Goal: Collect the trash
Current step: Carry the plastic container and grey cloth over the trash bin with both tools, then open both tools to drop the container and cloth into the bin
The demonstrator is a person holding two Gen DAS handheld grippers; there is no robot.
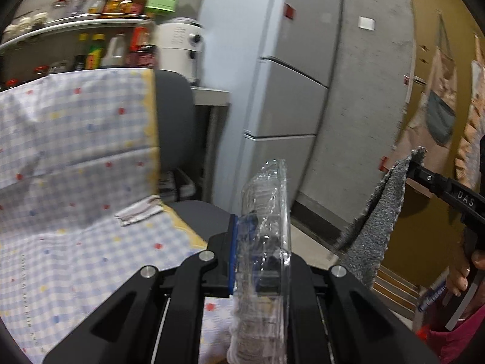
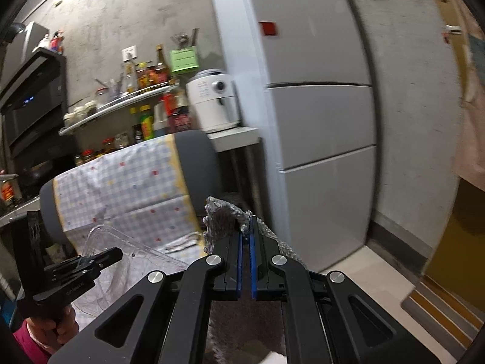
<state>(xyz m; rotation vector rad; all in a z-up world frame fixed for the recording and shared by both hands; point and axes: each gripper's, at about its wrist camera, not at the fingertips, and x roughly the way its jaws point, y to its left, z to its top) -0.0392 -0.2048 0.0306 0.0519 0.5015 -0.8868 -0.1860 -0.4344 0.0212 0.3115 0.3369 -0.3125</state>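
Left jaws pinch a crumpled clear plastic tray (image 1: 266,242); right jaws grip a grey rag (image 2: 224,221).

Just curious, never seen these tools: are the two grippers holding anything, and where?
Left gripper pinches a clear plastic container by its rim. Right gripper pinches a grey fuzzy cloth at its upper edge.
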